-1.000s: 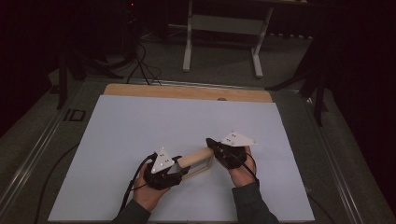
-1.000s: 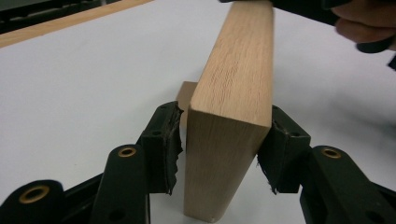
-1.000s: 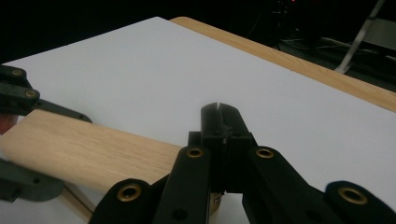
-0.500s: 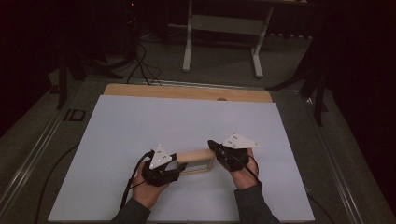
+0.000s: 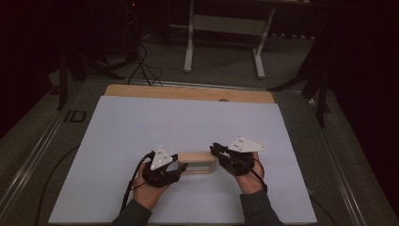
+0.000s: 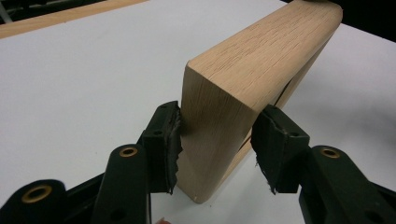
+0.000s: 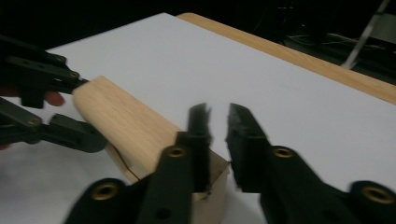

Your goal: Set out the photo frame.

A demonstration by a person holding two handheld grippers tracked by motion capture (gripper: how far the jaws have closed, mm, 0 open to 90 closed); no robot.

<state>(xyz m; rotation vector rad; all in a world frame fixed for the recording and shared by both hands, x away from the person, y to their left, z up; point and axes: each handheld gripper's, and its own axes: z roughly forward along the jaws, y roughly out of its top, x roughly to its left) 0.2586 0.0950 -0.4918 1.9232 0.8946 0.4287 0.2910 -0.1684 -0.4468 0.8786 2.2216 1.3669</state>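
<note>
The table (image 5: pixel 141 90) carries a large white sheet (image 5: pixel 188 127) that covers most of its top, with a strip of bare wood at the far edge. Near the person's side of that sheet stands a wooden frame (image 5: pixel 196 161), a pale oak rectangle set on its long edge, lying between the 2 hands.

The left hand-held gripper (image 5: pixel 181 166) meets the frame's left end. In the left gripper view its 2 jaws straddle that end of the wooden frame (image 6: pixel 233 98): the left pad presses against the wood, the right one sits at the opposite face, so the left hand-held gripper (image 6: pixel 215 147) is clamped around the frame's end, whose bottom corner rests on the sheet.

The right hand-held gripper (image 5: pixel 215 149) sits at the frame's right end. In the right gripper view its jaws stand slightly apart with white sheet showing through the narrow gap; the right hand-held gripper (image 7: pixel 217 122) is released, above and just past the near end of the frame (image 7: pixel 126 130), gripping nothing. One jaw overlaps the frame's upper corner; whether it touches cannot be told.
</note>
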